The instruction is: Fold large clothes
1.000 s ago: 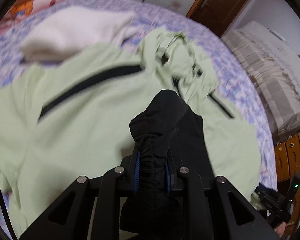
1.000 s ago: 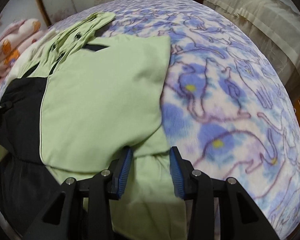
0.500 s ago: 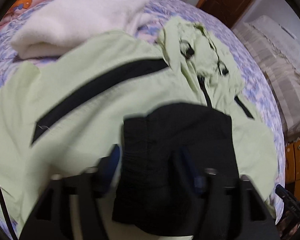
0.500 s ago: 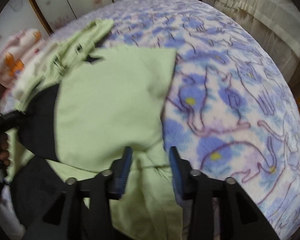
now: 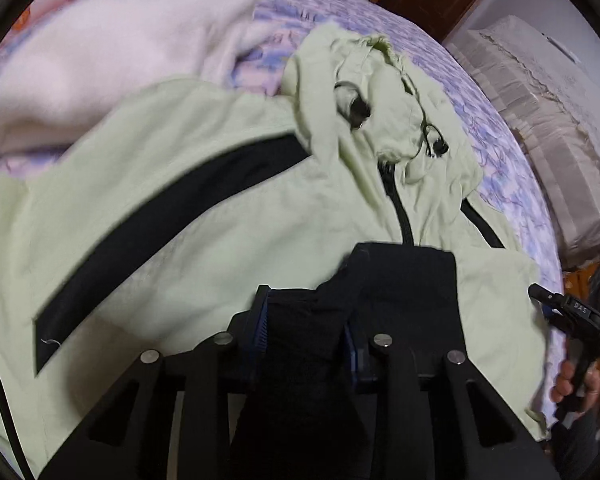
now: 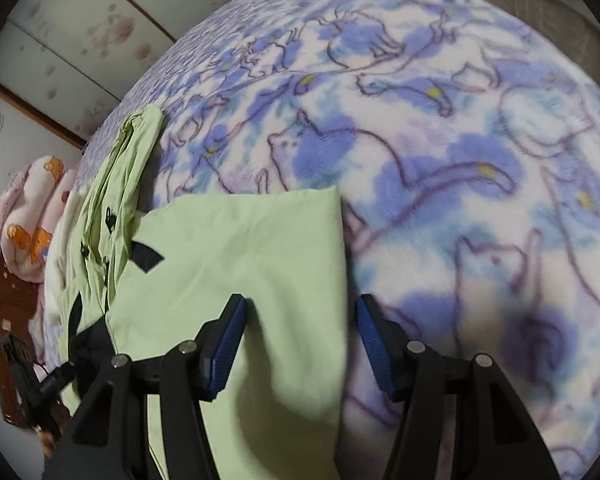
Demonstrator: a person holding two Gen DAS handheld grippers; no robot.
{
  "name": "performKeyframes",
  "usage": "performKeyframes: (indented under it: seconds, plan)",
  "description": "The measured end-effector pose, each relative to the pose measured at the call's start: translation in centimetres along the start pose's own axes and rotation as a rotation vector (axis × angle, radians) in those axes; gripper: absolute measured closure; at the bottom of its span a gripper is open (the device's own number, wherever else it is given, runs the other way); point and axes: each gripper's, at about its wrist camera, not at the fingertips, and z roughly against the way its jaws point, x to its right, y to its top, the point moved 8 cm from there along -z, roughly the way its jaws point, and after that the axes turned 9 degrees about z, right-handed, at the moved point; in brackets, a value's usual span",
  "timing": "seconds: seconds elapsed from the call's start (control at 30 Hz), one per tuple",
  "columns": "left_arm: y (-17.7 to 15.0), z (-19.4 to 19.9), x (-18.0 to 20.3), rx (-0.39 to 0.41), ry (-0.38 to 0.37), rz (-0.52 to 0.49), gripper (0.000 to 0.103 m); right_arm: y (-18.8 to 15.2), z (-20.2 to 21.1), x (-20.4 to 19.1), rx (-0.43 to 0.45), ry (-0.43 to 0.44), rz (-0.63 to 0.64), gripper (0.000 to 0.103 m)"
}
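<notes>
A light green hooded jacket with black stripes lies spread on the bed, its hood bunched at the far side. My left gripper is open, with the jacket's black cuff lying loose between its fingers on the jacket front. My right gripper is open above a folded green panel of the same jacket, over its right edge. The right gripper also shows in the left wrist view, held by a hand at the far right.
The bed has a blue and white cat-print blanket. A white fluffy folded blanket lies beyond the jacket. A pink bear-print pillow lies at the headboard. A beige covered piece of furniture stands beside the bed.
My left gripper has opened and let go of the black cuff, which now lies on the jacket. My right gripper has opened wider and shifted right over the panel's edge.
</notes>
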Motion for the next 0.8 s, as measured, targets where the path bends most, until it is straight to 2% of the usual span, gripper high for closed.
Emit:
performKeyframes:
  seconds: [0.03,0.13,0.2,0.23,0.3,0.37,0.4,0.5,0.57,0.67,0.77,0.8]
  plan:
    - [0.2,0.3,0.4,0.02,0.006,-0.022,0.076,0.5,0.1,-0.4,0.004,-0.035,0.048,0.1]
    - [1.1,1.0,1.6,0.105,0.036,-0.077,0.076,2.5,1.6,-0.7,0.107,-0.103,0.111,0.101]
    - [1.0,-0.3,1.4,0.081,0.061,-0.069,0.076,3.1,1.2,0.3,0.112,-0.112,0.083,0.101]
    - [0.7,-1.0,1.3,0.059,0.079,-0.069,0.076,2.9,0.1,1.1,0.077,-0.126,0.074,0.101]
    - [0.4,-1.7,1.2,0.055,0.113,-0.098,0.074,2.2,-1.0,1.6,0.026,-0.145,0.085,0.098]
    - [0.3,-1.3,1.4,0.056,0.143,-0.115,0.069,2.0,0.0,1.7,0.013,-0.136,0.067,0.092]
    - [0.2,-0.9,1.4,0.052,0.158,-0.113,0.065,2.0,0.9,1.8,0.015,-0.141,0.058,0.089]
    - [0.3,1.6,1.0,0.093,0.17,-0.108,0.064,1.6,4.5,1.5,0.085,-0.172,0.086,0.085]
    - [0.0,3.9,1.2,0.139,0.152,-0.092,0.064,0.9,6.9,0.2,0.132,-0.173,0.131,0.083]
    - [-1.7,6.4,2.3,0.187,0.153,-0.108,0.064,-1.5,8.1,-3.5,0.124,-0.145,0.208,0.083]
    - [-3.3,8.1,3.6,0.251,0.206,-0.156,0.064,-4.9,6.9,-9.0,0.092,-0.046,0.272,0.083]
    - [-3.9,8.8,4.0,0.297,0.239,-0.167,0.064,-5.9,6.4,-10.9,0.083,-0.015,0.293,0.083]
